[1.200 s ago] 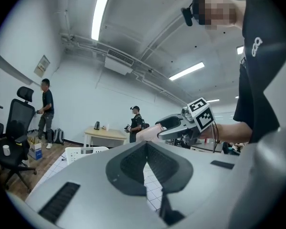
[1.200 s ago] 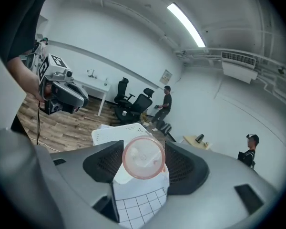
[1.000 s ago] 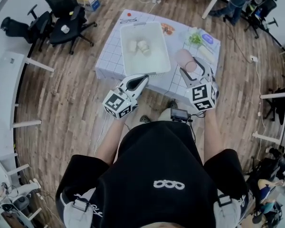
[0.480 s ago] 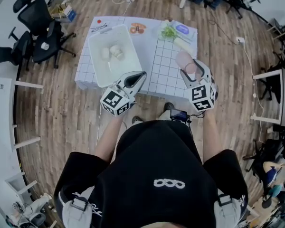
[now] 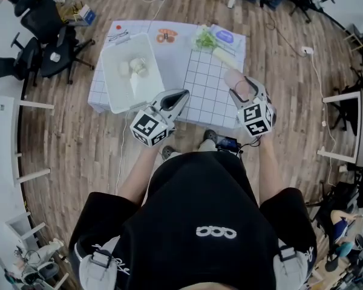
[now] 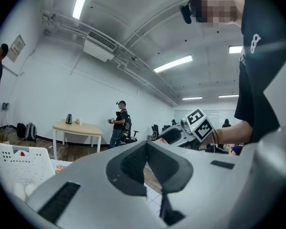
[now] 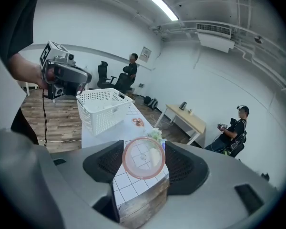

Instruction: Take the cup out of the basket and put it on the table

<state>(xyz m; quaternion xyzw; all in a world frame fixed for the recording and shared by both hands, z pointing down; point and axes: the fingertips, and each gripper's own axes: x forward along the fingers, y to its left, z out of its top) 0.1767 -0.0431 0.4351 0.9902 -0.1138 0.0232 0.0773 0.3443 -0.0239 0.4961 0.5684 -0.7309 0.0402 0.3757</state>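
Our right gripper (image 5: pixel 242 89) clamps the cup (image 7: pixel 144 157) above the counter (image 5: pixel 206 86), which lies straight below. The basket (image 5: pixel 107 77) sits well to its left. Our left gripper (image 5: pixel 179 95) is closed and empty.

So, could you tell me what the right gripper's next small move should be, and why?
Probably lower the right gripper straight down. Its jaws are closed on the pink cup, which is out of the basket and appears held over bare gridded table. Opening should wait until the cup touches down.
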